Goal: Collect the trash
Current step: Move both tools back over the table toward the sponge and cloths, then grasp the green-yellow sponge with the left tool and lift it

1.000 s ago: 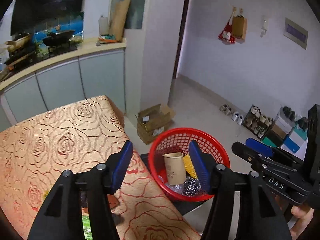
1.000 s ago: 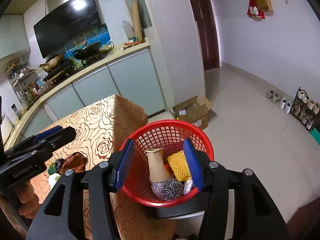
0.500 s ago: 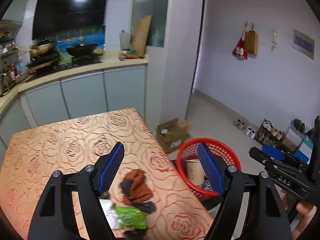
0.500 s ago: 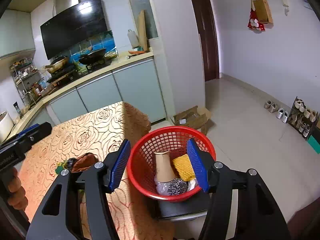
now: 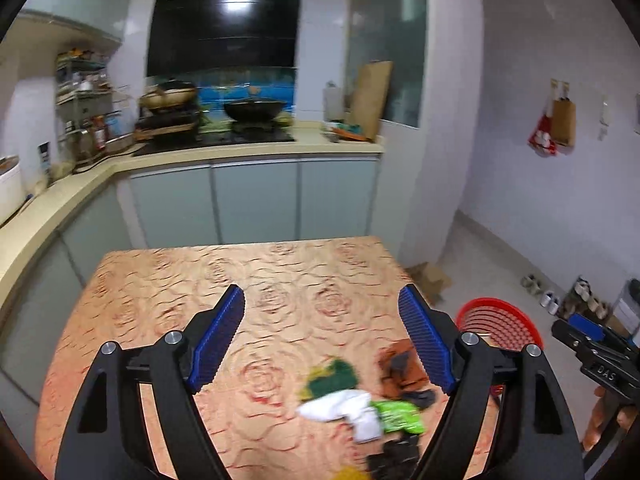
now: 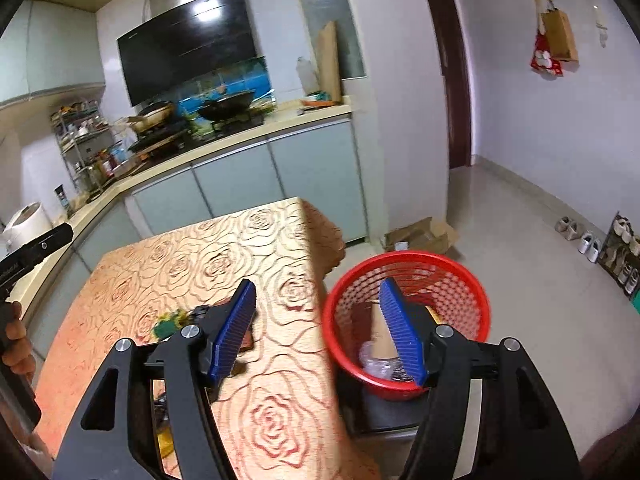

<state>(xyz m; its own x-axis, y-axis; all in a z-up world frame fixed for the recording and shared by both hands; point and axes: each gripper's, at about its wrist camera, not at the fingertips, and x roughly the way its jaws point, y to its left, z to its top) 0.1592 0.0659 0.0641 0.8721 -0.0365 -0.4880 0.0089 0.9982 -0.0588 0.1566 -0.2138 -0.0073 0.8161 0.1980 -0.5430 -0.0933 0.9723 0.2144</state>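
While most of the trash lies in a loose heap near the right front corner of the counter (image 5: 168, 312), some is already in the red basket (image 6: 472, 292), which sits on a dark stand just off the counter's right edge, with a paper cup (image 6: 380, 332) and some crinkled clear wrap in its bottom. The heap holds a white crumpled tissue (image 5: 344, 408), a bright green wrapper (image 5: 400, 416) touching it, a dark green and yellow scrap (image 5: 332, 376) just behind, a brown rag-like piece (image 5: 404, 368) toward the basket side, and darker bits at the near edge that are too blurred to name. The left claw (image 5: 322, 340) hangs above the counter, spread wide and carrying nothing, and the heap lies below and slightly right of its centre line, so it looks the nearer of the two. The white tissue's long axis runs roughly across the gap between the fingers, which may call for a wrist turn before closing. The right claw (image 6: 318, 328) is also spread and empty, straddling the counter's edge with its right finger over the basket and its left finger over the heap. My guess is that the left claw should drop onto the tissue or wrapper next.
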